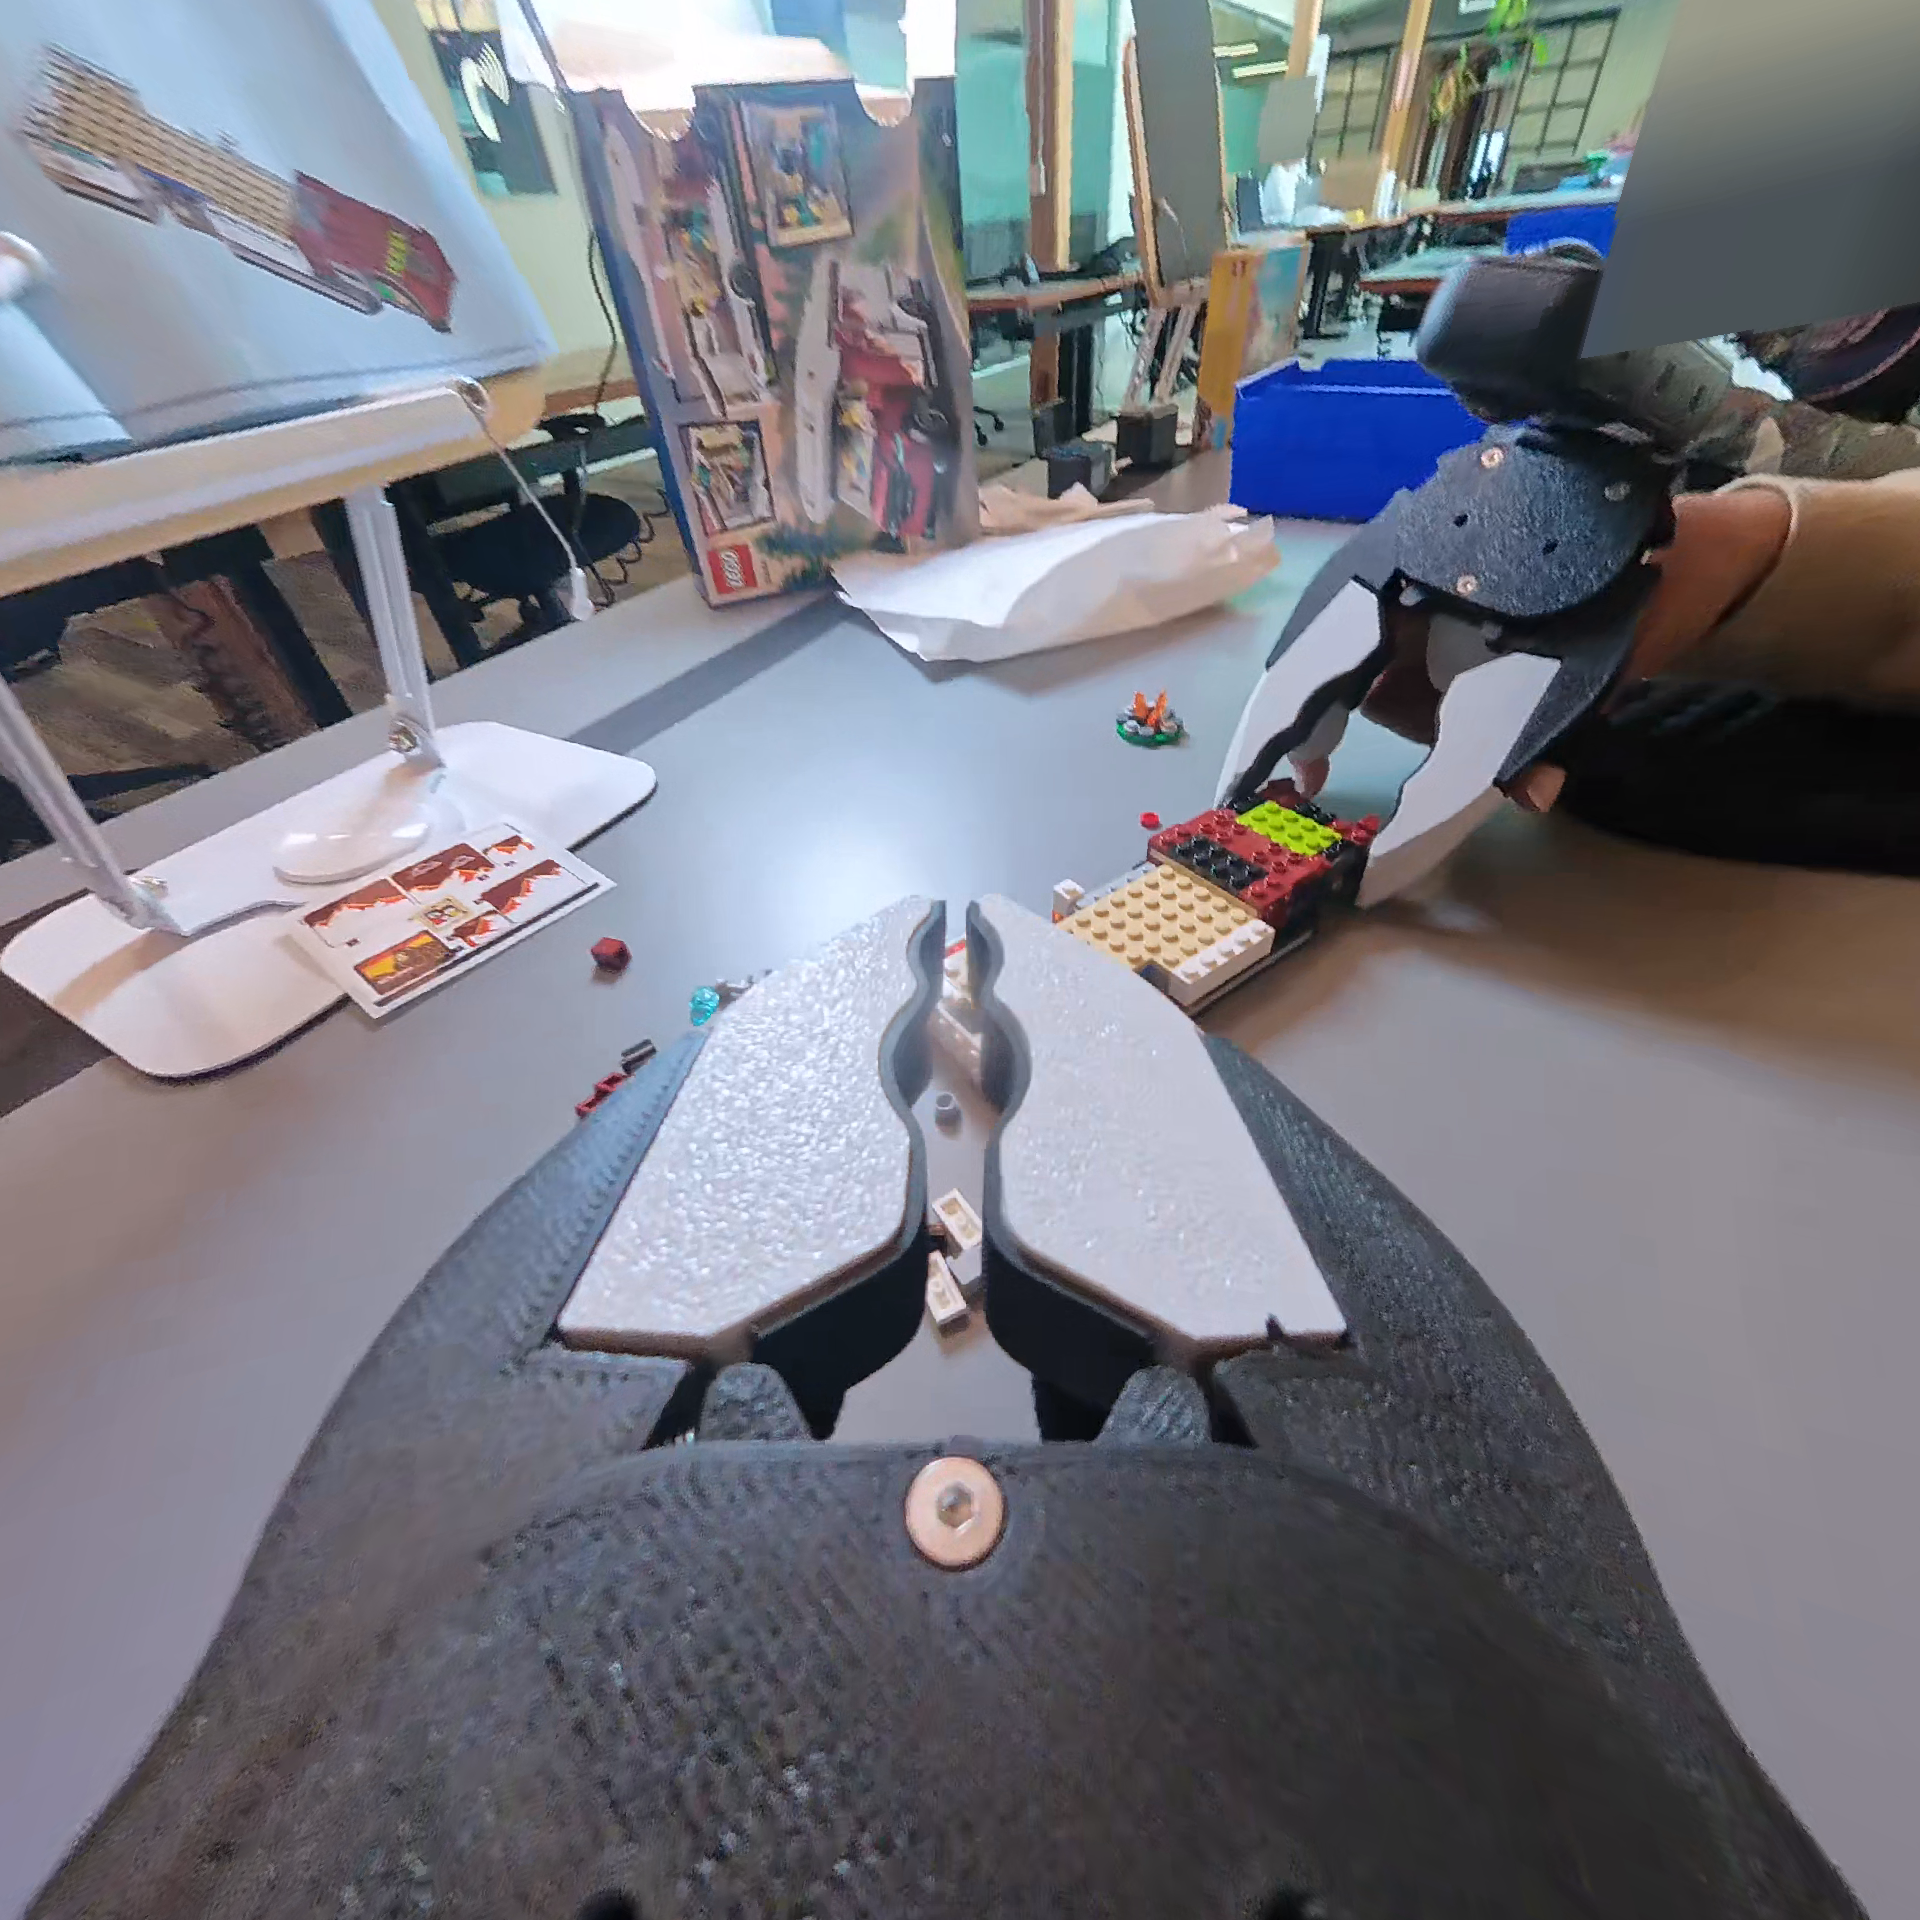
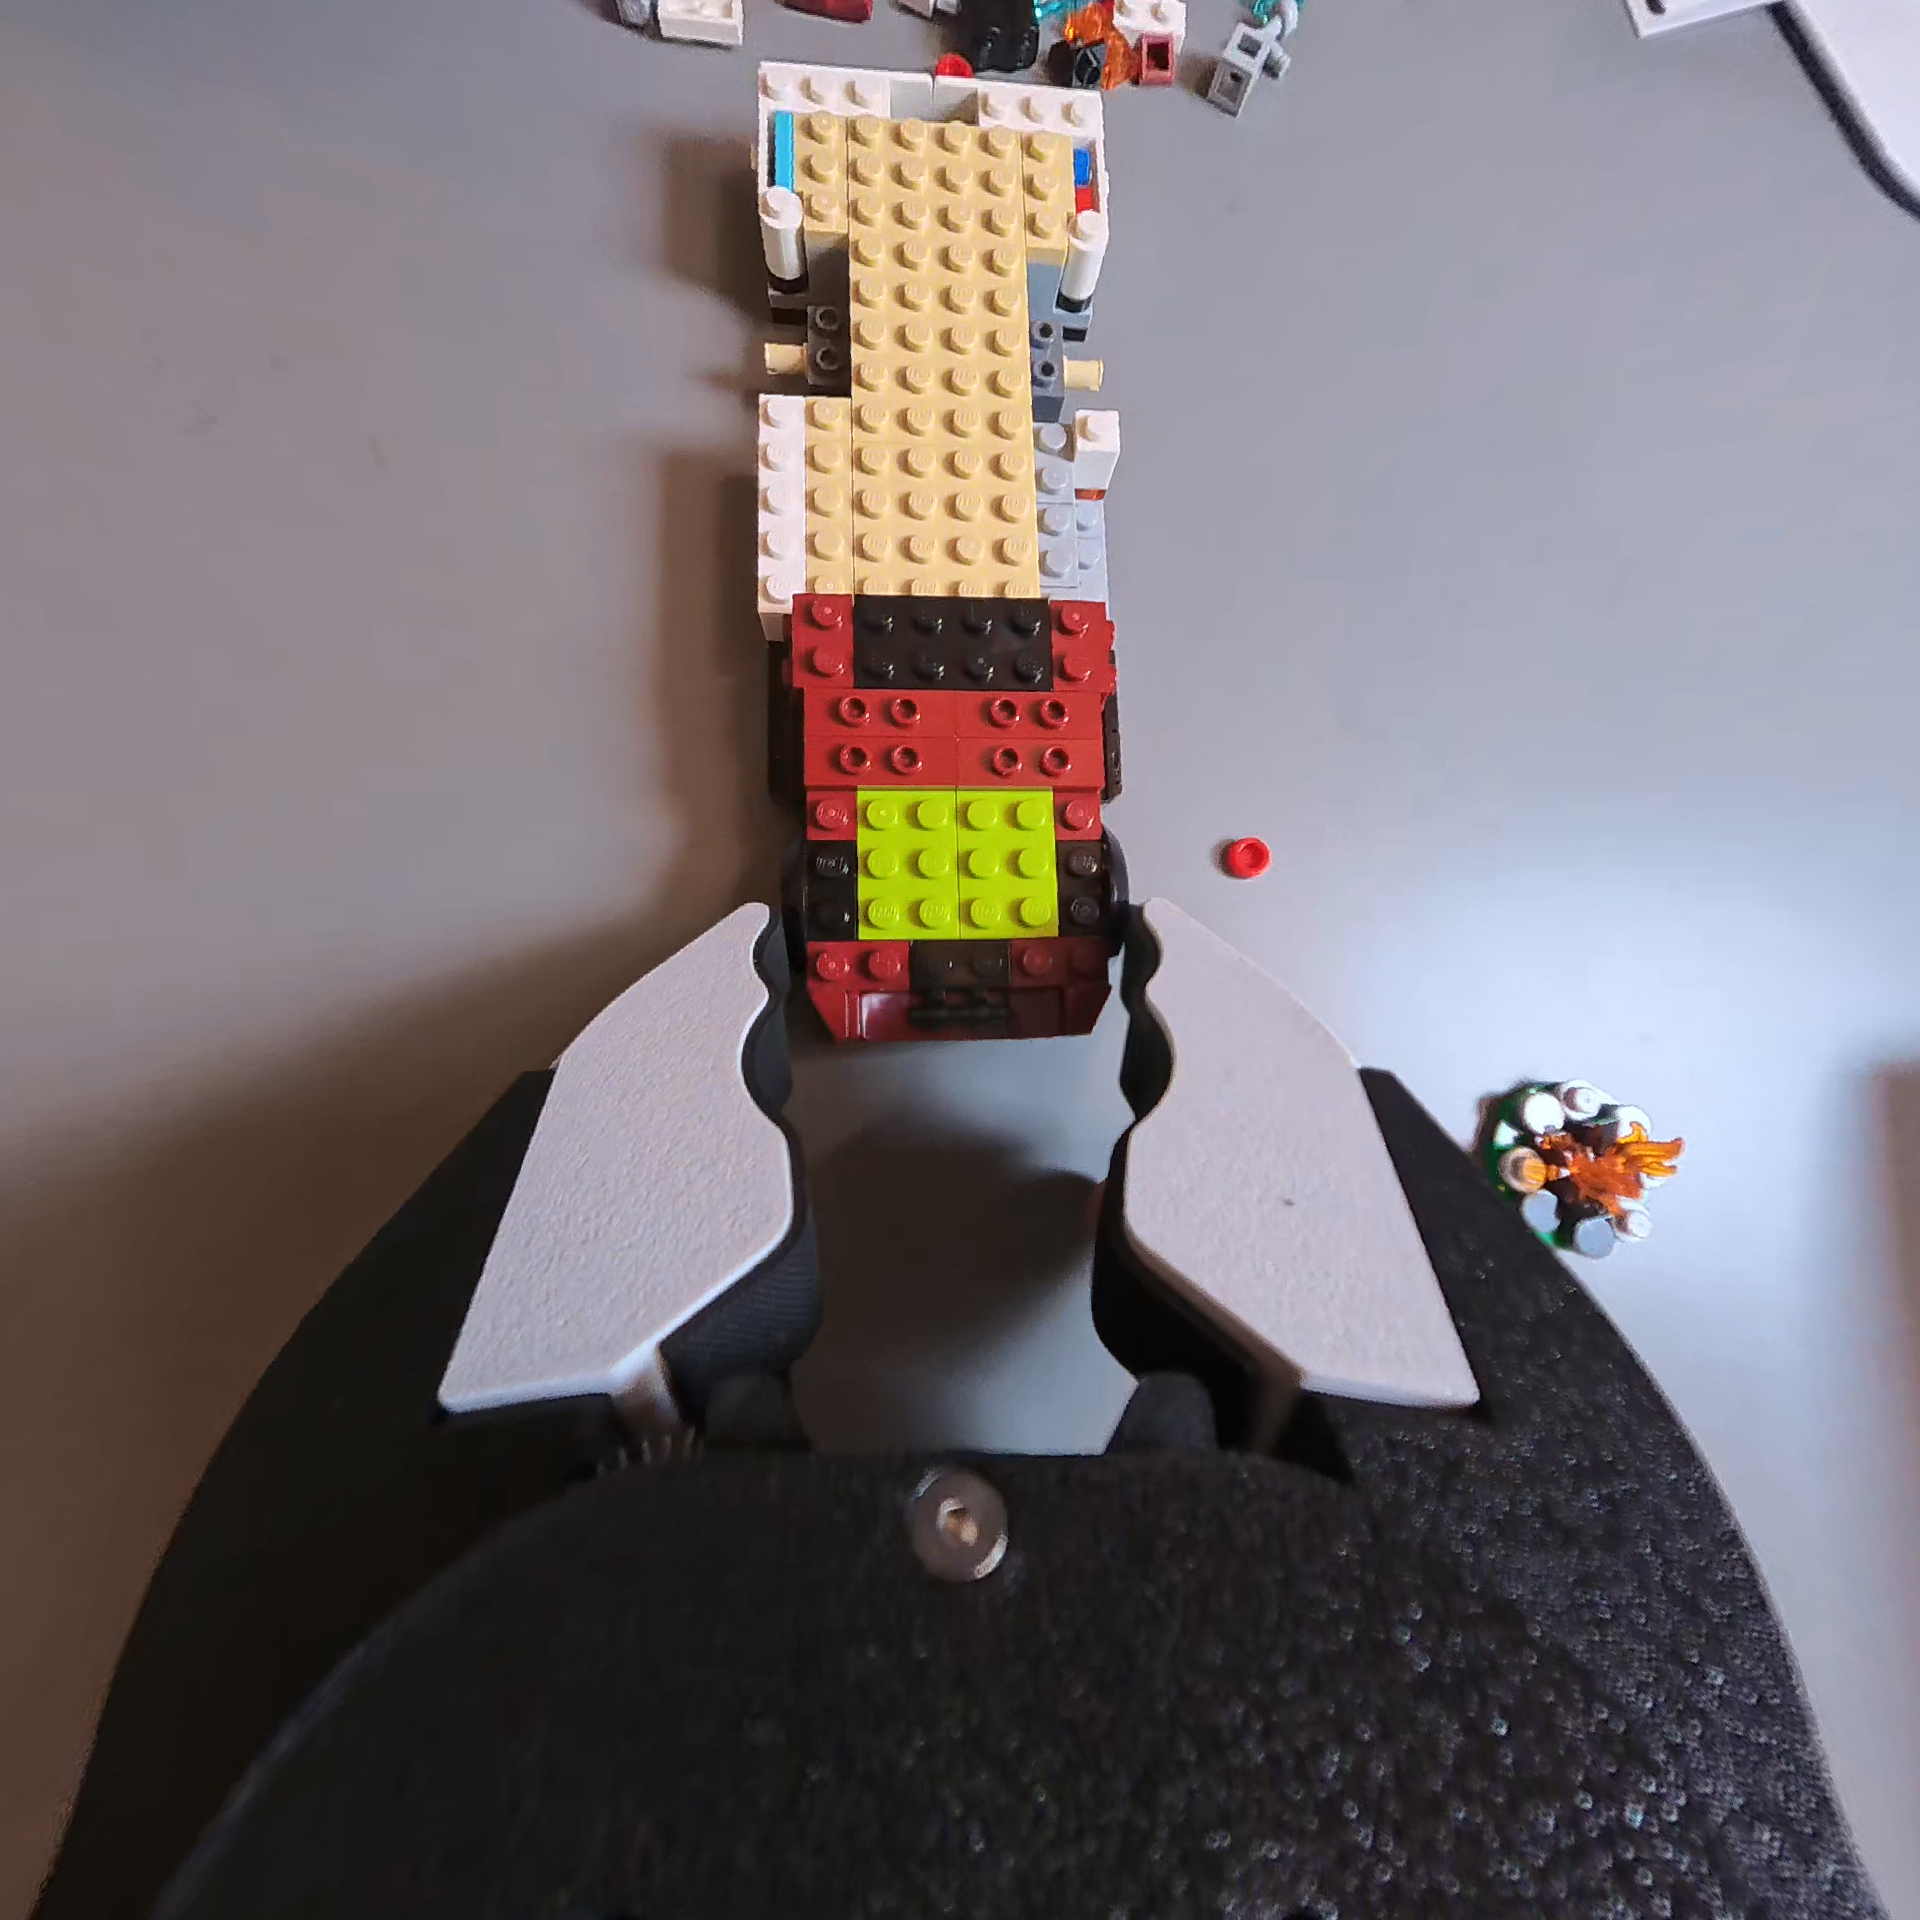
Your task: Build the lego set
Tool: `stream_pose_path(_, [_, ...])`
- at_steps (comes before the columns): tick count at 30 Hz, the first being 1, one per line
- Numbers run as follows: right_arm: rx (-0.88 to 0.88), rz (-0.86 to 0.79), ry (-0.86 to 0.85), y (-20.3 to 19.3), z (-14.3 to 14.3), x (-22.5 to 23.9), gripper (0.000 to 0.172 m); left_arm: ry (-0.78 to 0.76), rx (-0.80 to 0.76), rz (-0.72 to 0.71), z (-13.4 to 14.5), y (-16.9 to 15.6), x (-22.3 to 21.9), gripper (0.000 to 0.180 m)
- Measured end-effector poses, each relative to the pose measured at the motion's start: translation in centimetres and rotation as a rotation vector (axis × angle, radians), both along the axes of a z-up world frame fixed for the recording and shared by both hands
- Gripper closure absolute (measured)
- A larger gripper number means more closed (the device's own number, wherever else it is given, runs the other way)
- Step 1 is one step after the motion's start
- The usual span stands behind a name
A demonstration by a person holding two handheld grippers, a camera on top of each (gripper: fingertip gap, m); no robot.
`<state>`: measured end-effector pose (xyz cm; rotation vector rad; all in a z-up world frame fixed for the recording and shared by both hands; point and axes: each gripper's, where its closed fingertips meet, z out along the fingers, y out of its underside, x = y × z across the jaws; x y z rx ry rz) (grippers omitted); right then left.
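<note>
My left gripper (image 1: 956, 909) hovers low over the grey table (image 1: 831, 748), its jaws closed to a thin slit. A small white piece (image 1: 954, 997) sits in that slit between the pads. More small white pieces (image 1: 954, 1216) lie on the table under the fingers. A long brick model (image 2: 940, 468) with a tan deck, white edges and a dark red end with a lime patch lies just right of my left gripper (image 1: 1195, 914). My right gripper (image 2: 956, 925) clamps the dark red end, a pad on each black side part. It also shows in the left wrist view (image 1: 1314, 836), held by a hand.
A booklet stand (image 1: 468, 790) and a sticker sheet (image 1: 447, 914) are at the left. A toy box (image 1: 790, 343), white paper bag (image 1: 1060, 592) and blue bin (image 1: 1340, 436) stand behind. A small campfire build (image 2: 1579, 1164), a red stud (image 2: 1245, 857) and loose pieces (image 2: 1091, 42) lie around the model. There is about 20 cm between the tips of the two grippers.
</note>
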<state>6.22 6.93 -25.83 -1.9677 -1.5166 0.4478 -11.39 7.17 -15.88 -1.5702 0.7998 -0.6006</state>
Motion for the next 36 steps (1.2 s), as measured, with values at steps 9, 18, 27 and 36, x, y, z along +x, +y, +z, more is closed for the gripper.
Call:
stream_pose_path(9, [0.117,-0.032,0.368,1.7,5.5,-1.3,0.097,-0.049,0.004,0.085,0.5,0.8,-1.3,0.18])
stream_pose_path(18, [0.294,-0.307,0.816,5.3,11.9,2.4,0.145,-0.092,0.024,0.142,1.1,1.7,-2.8,0.18])
stream_pose_path(27, [0.425,-0.366,0.886,5.7,13.7,4.4,0.171,-0.064,0.035,0.143,0.7,1.6,-2.5,0.18])
stream_pose_path(36, [0.463,-0.384,0.857,5.8,13.8,4.8,0.172,-0.076,0.047,0.191,0.7,2.3,-3.3,0.18])
